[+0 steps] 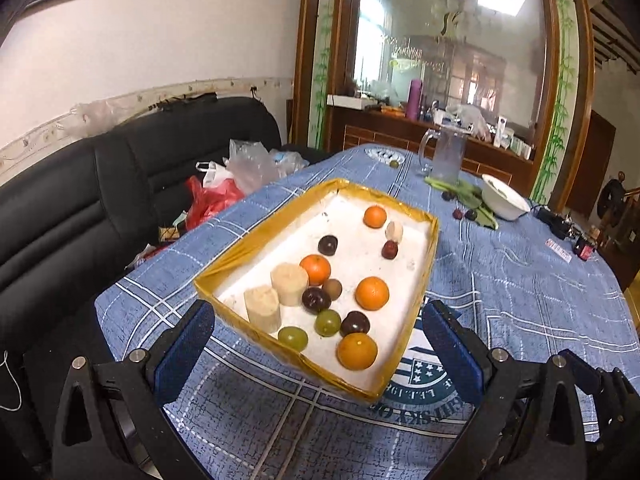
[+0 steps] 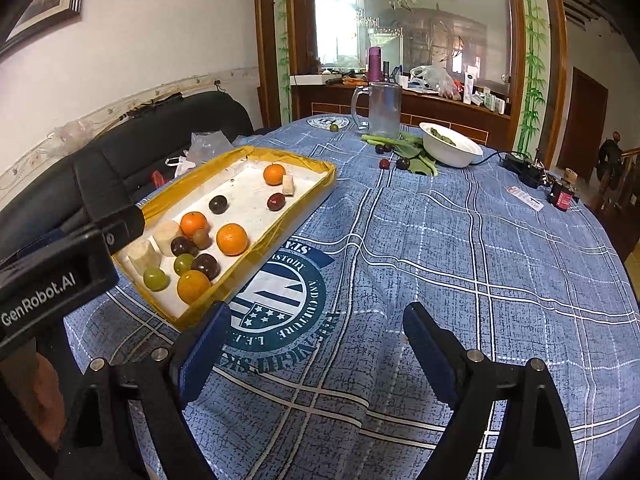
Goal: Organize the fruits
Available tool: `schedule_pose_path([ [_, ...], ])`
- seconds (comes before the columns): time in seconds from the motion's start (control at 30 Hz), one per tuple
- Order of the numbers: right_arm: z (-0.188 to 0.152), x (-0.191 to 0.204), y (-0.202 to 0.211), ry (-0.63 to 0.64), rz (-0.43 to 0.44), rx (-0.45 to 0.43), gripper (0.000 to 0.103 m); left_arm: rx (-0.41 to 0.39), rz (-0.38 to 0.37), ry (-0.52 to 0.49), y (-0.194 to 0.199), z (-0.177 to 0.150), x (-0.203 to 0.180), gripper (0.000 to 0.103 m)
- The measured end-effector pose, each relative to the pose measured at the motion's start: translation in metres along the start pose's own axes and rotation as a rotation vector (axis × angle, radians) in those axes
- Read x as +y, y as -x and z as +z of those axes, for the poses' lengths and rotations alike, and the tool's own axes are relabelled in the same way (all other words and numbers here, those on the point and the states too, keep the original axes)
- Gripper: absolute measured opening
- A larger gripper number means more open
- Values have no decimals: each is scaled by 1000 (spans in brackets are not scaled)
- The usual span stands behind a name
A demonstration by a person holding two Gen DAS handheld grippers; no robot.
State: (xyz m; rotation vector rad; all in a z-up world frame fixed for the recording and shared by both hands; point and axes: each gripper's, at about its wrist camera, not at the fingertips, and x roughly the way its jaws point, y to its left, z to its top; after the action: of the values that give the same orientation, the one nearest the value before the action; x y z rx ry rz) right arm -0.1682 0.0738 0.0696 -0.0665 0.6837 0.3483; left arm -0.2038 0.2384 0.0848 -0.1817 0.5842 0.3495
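Observation:
A yellow-rimmed white tray (image 1: 224, 268) (image 2: 256, 258) on the blue tablecloth holds several oranges (image 1: 372, 293) (image 2: 232, 239), dark plums (image 1: 316, 299) (image 2: 205, 266), green grapes (image 1: 293, 338) (image 2: 155, 279) and pale banana chunks (image 1: 262, 307) (image 2: 144, 257). My left gripper (image 1: 320, 350) is open and empty, its fingers on either side of the tray's near end, above it. My right gripper (image 2: 316, 340) is open and empty over bare cloth right of the tray. Loose plums (image 1: 458, 213) (image 2: 384, 163) and a small green fruit (image 2: 333, 127) lie at the far side.
A white bowl (image 1: 506, 202) (image 2: 450, 148), green leaves (image 2: 412, 154) and a glass jug (image 1: 448, 156) (image 2: 383, 110) stand at the table's far side. Small devices and cables (image 2: 558, 196) lie at the far right. A black sofa (image 1: 100, 184) with plastic bags borders the table's left.

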Motion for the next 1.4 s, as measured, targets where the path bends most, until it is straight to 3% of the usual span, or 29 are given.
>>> schedule_pose_path([
  [0.3, 3, 3, -11, 15, -14, 27, 91, 61, 8, 13, -15, -1, 4, 103],
  [1.4, 12, 15, -42, 41, -33, 90, 92, 148, 5, 38, -42, -7, 15, 103],
])
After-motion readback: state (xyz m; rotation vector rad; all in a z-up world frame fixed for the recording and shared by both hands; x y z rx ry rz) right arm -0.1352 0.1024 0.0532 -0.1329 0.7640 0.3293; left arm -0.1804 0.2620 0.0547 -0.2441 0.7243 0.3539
